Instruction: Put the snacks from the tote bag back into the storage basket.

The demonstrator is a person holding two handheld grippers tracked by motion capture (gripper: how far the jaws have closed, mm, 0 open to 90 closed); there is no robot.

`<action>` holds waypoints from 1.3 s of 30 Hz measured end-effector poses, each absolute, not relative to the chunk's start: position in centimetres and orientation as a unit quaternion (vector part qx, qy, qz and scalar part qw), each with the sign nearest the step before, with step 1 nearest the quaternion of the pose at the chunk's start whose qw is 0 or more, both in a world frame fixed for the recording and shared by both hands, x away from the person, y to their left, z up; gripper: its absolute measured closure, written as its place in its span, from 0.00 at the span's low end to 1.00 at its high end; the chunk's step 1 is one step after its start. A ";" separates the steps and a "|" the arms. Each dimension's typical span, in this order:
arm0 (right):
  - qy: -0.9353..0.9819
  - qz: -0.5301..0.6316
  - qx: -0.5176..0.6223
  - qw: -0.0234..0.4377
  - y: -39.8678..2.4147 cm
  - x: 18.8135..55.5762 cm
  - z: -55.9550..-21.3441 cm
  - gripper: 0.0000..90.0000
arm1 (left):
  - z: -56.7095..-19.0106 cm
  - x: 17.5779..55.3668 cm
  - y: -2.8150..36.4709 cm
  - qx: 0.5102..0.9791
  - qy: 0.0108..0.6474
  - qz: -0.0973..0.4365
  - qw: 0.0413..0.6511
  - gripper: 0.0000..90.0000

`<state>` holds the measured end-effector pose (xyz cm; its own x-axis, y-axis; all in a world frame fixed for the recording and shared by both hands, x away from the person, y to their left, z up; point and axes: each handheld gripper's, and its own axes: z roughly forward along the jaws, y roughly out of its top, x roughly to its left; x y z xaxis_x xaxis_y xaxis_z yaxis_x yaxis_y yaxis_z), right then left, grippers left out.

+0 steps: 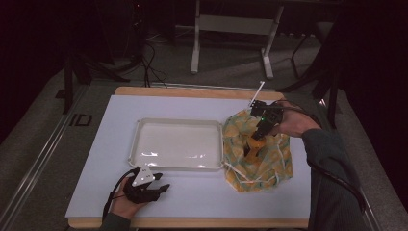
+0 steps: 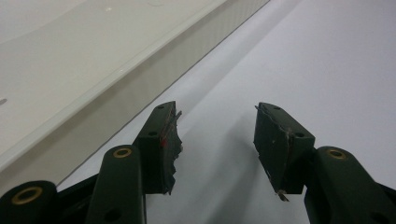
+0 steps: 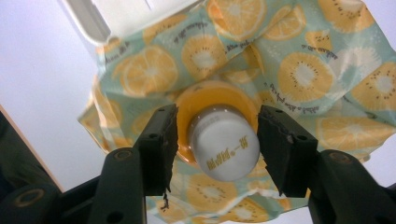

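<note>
Near the right edge of the white table top (image 1: 192,197), a crumpled drawstring bag of pale green cloth printed with orange and kiwi slices (image 1: 257,156) lies flat, its white cords trailing toward the front edge. Standing up out of its mouth is an orange plastic bottle with a white screw cap (image 1: 253,144), so the loose cloth sits gathered around the bottle's shoulders rather than covering it.

From the far right corner, a hand brings the right gripper (image 1: 260,131) down over the bottle. Seen along that gripper (image 3: 217,140), the two black jaws stand about half open, one on either side of the white cap (image 3: 224,149). A thin gap shows between each pad and the cap, so they flank it without pressing; whether one pad grazes it cannot be told. This spread looks chosen to fit the cap, probably to pick the bottle out of the bag.

Just left of the bag, touching its cloth, a shallow white rectangular plastic tray (image 1: 139,144) sits mid-table, a likely place for the bottle.

By the front left corner, the left gripper (image 1: 151,185) rests low in the other hand, beside the tray's near rim. Its jaws (image 2: 217,140) are wide apart over bare table, holding nothing, seemingly parked out of the way.
</note>
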<state>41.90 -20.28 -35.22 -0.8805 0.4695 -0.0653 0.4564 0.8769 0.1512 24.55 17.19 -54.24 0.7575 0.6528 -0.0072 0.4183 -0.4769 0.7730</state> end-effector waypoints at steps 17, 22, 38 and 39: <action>0.924 0.022 0.382 0.014 -20.0 43.3 -35.7 0.63 | -54.2 24.5 17.1 0.848 0.315 0.145 0.401 0.55; 0.927 0.013 0.374 0.015 -19.8 43.1 -35.7 0.65 | -54.2 24.5 17.1 0.848 0.315 0.145 0.401 0.55; 0.981 0.011 0.184 0.060 -18.8 41.1 -35.6 0.65 | -54.3 24.5 17.1 0.849 0.315 0.146 0.399 0.55; 0.981 0.011 0.184 0.060 -18.8 41.1 -35.6 0.65 | -54.3 24.5 17.1 0.849 0.315 0.146 0.399 0.55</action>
<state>41.14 -18.77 -35.59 -0.9252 0.3618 -0.1144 0.3591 0.9322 0.0445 24.53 17.10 -54.25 0.7593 0.6508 -0.0037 0.4177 -0.4830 0.7696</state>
